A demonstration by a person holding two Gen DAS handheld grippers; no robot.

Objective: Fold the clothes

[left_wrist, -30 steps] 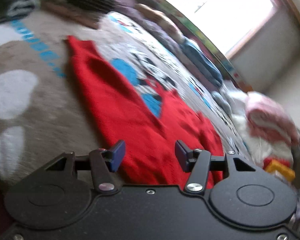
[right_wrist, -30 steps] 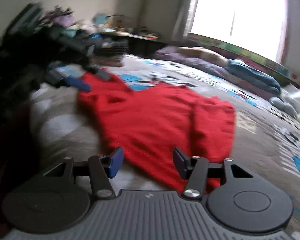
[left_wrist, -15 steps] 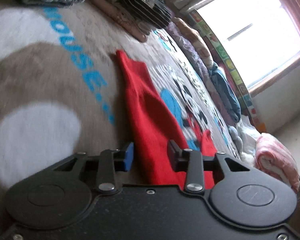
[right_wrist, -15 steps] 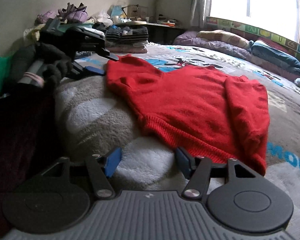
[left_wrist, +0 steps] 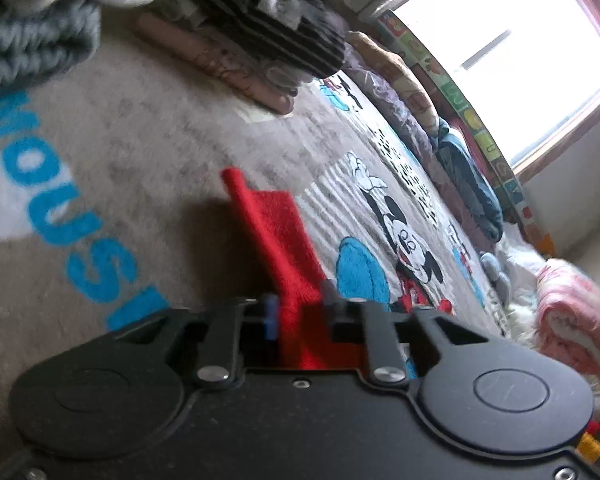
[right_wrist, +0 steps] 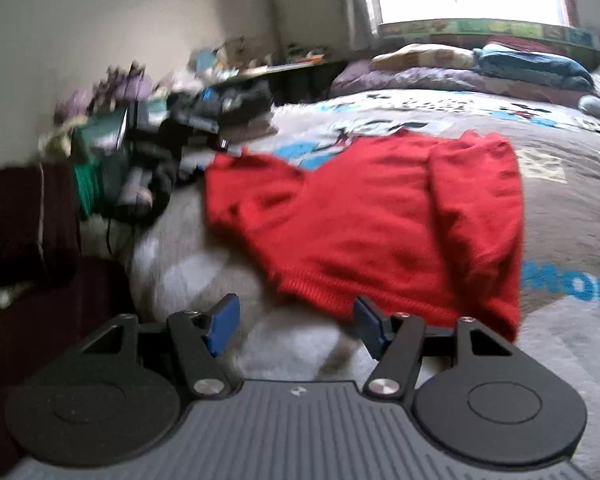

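A red knitted sweater (right_wrist: 380,220) lies spread on the bed, its right side folded over itself. In the left wrist view a narrow strip of the red sweater (left_wrist: 276,232) runs straight into my left gripper (left_wrist: 299,312), whose jaws have closed in on the fabric at that corner. My right gripper (right_wrist: 296,326) is open just in front of the ribbed hem, the right pad (right_wrist: 370,326) almost at the hem and nothing between the fingers. The left gripper appears only as a dark blur at the sweater's far left corner in the right wrist view.
The bed carries a grey fleece blanket (left_wrist: 140,152) with a cartoon print and blue letters. Folded clothes (left_wrist: 268,28) and a grey knit (left_wrist: 32,48) sit at the head end. A pink bundle (left_wrist: 572,320) lies at the right. A dark sleeve (right_wrist: 20,220) is at the left.
My left gripper has moved onto the sweater's corner and its jaws have narrowed around the fabric. The right gripper has come closer to the hem and stays open.
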